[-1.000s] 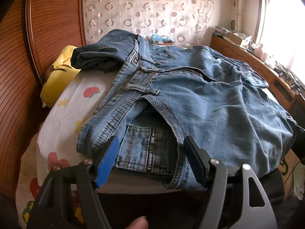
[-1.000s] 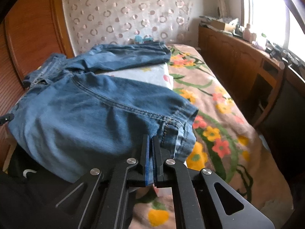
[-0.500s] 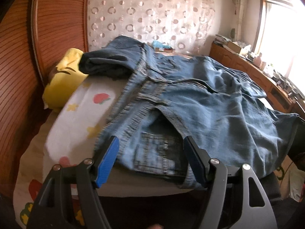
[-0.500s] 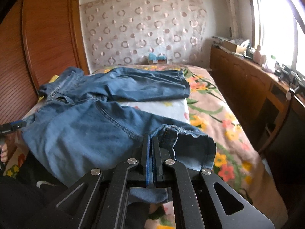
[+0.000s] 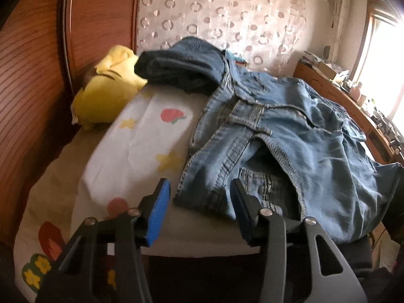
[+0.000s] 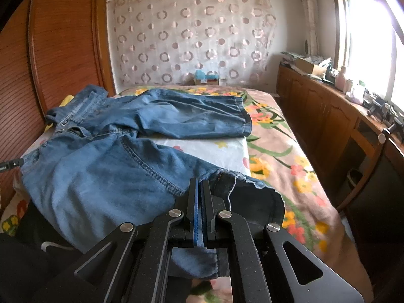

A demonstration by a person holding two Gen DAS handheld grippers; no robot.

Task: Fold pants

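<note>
Since a second ago the left gripper (image 5: 199, 207) has slid leftward along the near edge of the jeans (image 5: 290, 136), and its jaws have just been closing; they stand part-way apart, with the waistband corner (image 5: 202, 192) of the jeans between the blue pads, which are not yet pressing on it. Left of the jeans lie the white printed pillow (image 5: 141, 146) and, farther left, a yellow cloth (image 5: 106, 93) against the wooden headboard (image 5: 30, 80). The jeans lie on the bed with the waist toward the headboard and the legs running away from it. The coming move turns on that corner: it sits just ahead of the left jaws, so I judge a short push forward and a squeeze would take it. Right of that, the right gripper (image 6: 200, 214) is clamped tight on the hem of the near leg (image 6: 247, 192), lifted off the floral blanket (image 6: 290, 151). Only the right view shows the far leg (image 6: 192, 113) lying flat; only the left shows the open fly and the dark fold at the waist
</note>
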